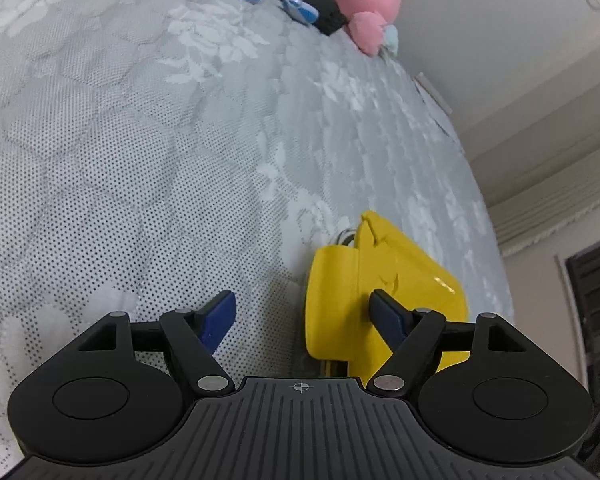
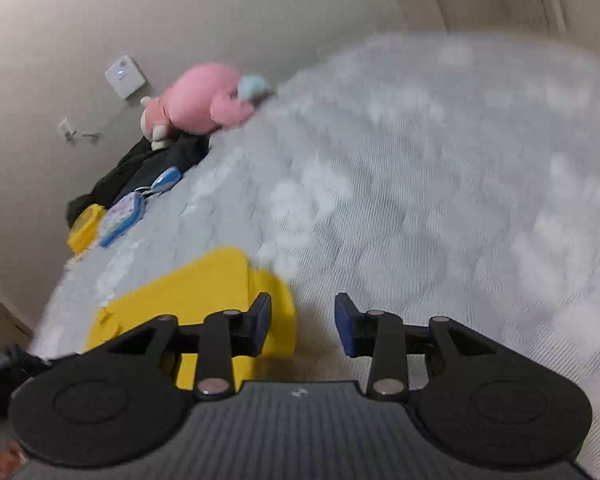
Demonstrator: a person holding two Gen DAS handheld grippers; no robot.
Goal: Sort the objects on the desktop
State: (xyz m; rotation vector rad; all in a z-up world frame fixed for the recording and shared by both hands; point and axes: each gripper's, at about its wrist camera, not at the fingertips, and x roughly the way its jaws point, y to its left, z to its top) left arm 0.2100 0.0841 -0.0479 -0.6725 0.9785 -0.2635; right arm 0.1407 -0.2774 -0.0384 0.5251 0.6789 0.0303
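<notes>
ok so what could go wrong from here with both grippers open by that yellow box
1. The yellow box looks cracked near its top edge, so a hard squeeze could worsen that.
2. The left gripper has one finger over the box and one beside it, so closing might only clip a wall and tip it.
3. The quilted mattress is soft; the box may sink or slide when pushed. The right gripper view is blurred, so alignment is uncertain.
</notes>
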